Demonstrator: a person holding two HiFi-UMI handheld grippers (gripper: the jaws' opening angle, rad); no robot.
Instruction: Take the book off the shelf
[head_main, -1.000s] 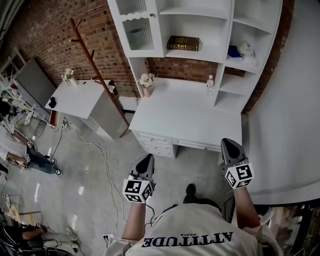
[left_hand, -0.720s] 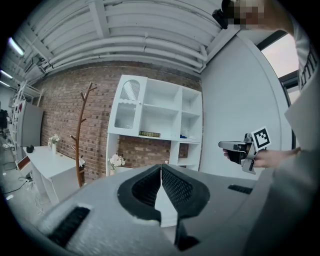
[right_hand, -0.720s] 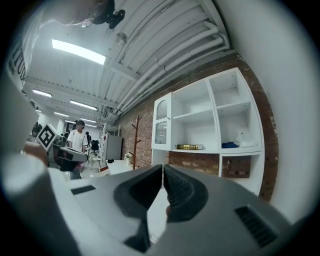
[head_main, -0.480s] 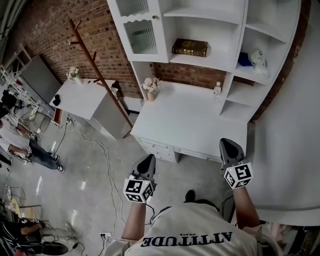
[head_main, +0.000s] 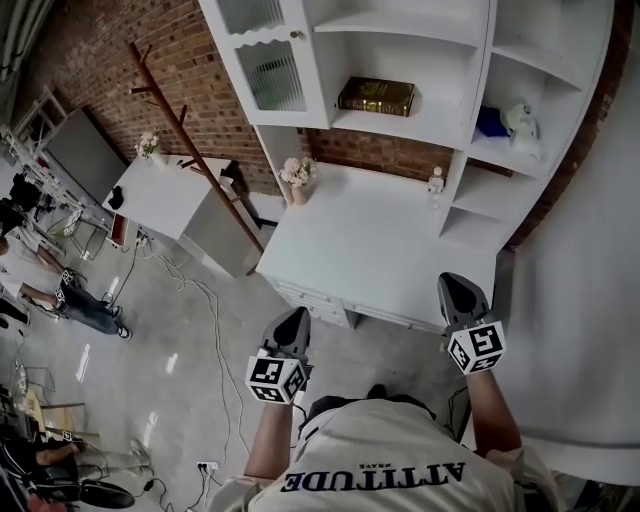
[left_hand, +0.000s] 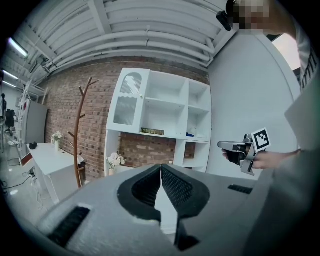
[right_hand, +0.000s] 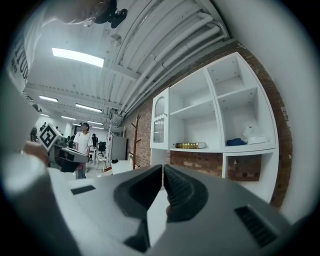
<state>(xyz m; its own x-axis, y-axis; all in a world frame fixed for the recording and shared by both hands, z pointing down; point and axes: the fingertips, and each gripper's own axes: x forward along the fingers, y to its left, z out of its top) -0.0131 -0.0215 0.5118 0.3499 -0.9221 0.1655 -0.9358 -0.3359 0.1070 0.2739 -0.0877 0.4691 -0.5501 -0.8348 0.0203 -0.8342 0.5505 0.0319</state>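
op: i'm holding both tools low, on the near side of the desk (head_main: 380, 250). the left gripper (head_main: 292, 322) is sitting pressed together with nothing in it, and the right gripper (head_main: 457, 293) is likewise closed and empty.

spotter: where's the book lying?

op: the book (head_main: 376, 96) is lying flat on the middle shelf (head_main: 400, 121) of the white unit, above the desk and well apart from both tools.

spotter: so what are you planning?

op: i'm judging the approach to be the step in hand. i'm thinking of going in with the right one, spreading its jaws before arriving, and pinching the front edge so the cover isn't fanning open.

spotter: any clearance worries?

op: the space above the book is looking roomy, though from this far i'm not sure how thick it is, so i'm planning to open wide.
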